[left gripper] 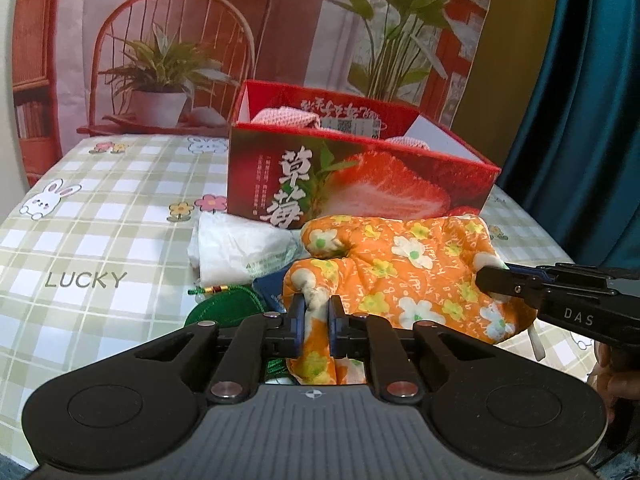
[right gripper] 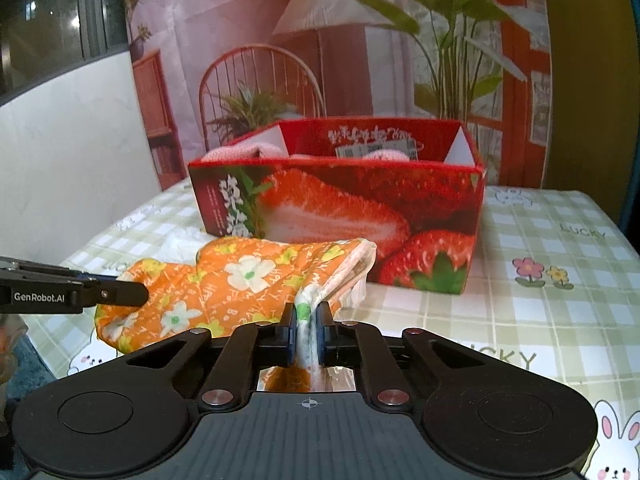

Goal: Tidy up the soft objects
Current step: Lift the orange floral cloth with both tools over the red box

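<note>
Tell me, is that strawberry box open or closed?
Open: the strawberry box has no lid on top, and pink knitted things show inside.

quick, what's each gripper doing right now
left gripper: shut on the orange floral cloth
right gripper: shut on the same cloth's other edge
</note>
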